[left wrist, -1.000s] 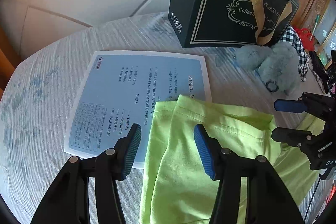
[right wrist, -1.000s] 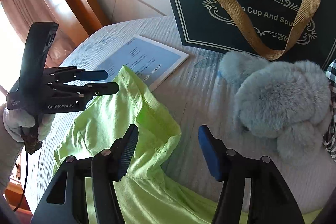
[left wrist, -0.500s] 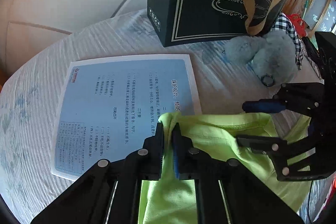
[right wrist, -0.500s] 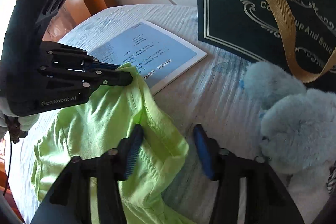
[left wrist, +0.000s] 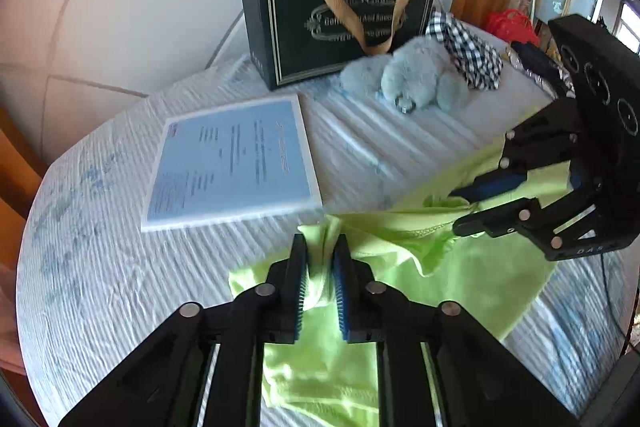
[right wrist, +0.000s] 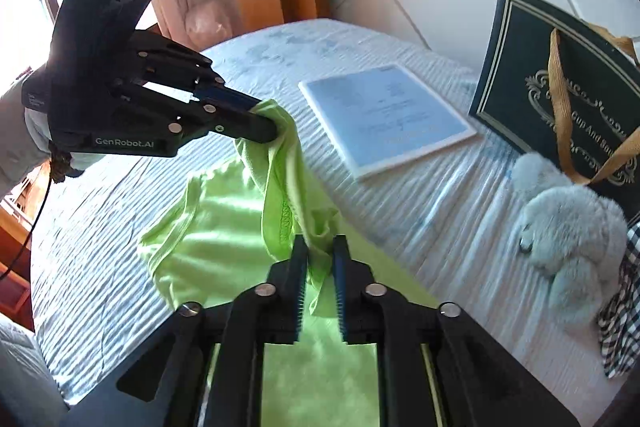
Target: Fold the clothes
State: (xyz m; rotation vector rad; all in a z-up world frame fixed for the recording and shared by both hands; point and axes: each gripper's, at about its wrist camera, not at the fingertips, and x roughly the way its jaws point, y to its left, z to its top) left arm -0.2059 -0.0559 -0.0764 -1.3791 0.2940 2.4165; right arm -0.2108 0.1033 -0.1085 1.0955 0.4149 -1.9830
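A lime-green garment (left wrist: 472, 279) lies partly on the white striped bedspread (left wrist: 104, 267). My left gripper (left wrist: 320, 247) is shut on one bunched corner of it and holds that corner off the bed. My right gripper (right wrist: 320, 247) is shut on another corner of the garment (right wrist: 224, 243). The hem hangs stretched between the two grippers. The right gripper also shows in the left wrist view (left wrist: 464, 205), and the left gripper shows in the right wrist view (right wrist: 264, 121).
A blue-and-white booklet (left wrist: 236, 159) lies flat on the bed beyond the garment. A dark green gift bag (left wrist: 340, 23) with gold handles stands at the back. A pale blue plush toy (left wrist: 412, 79) and checked cloth (left wrist: 468, 47) lie beside it.
Both grippers have shut on the garment's corners, lifted them and pulled back from the booklet. One second ago both were open; the left had closed by half a second ago.
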